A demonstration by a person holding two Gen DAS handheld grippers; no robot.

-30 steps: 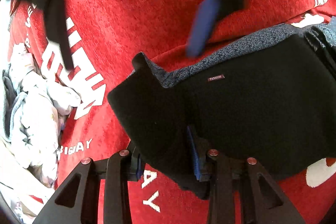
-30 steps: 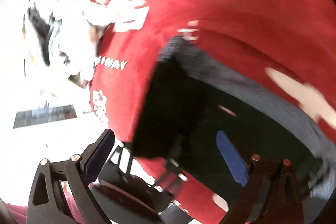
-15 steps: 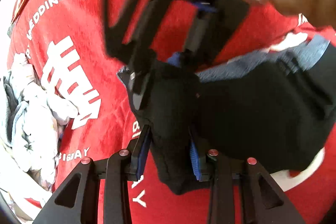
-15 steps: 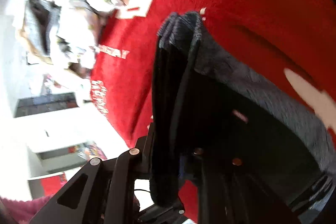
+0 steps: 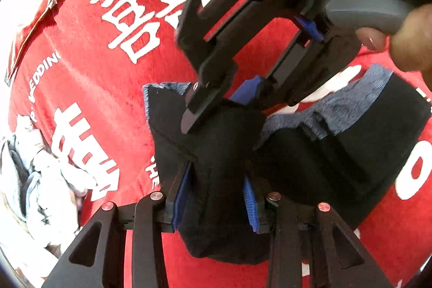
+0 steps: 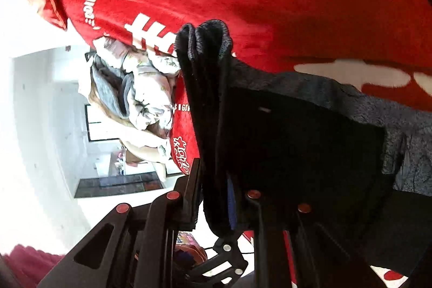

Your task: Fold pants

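1. One pair of pants (image 5: 310,166), black with a grey-blue fleecy inside, is bunched and lifted off the red blanket (image 5: 113,104), hanging between the two tools.
2. Two hand-held grippers show. The left hand-held gripper (image 5: 216,196) is clamped on a thick fold of the pants, its two blue pads pressing the cloth from both sides.
3. The right hand-held gripper (image 6: 216,196) is closed on another bunched edge of the same pants. Its jaws have just closed down from wide open, with the cloth between them. Only one blue pad (image 6: 231,204) shows there; the other is hidden by the fabric.
4. In the left wrist view the right hand-held gripper (image 5: 216,104) comes in from the top, with its tips at the pants' upper edge. One hand (image 5: 405,26) grips its grey trigger; the hand is cut off by the frame, with only a few fingers visible.
5. One red blanket with large white characters and some Latin lettering covers the surface; the words are partly cut off or hidden by the pants.
6. One heap of pale crumpled clothes (image 6: 135,93) lies at the blanket's left edge; how many pieces it holds cannot be told.
7. One small label (image 6: 263,109) sits on the black cloth, too small to read.
8. The room beyond the blanket is overexposed and hard to make out.
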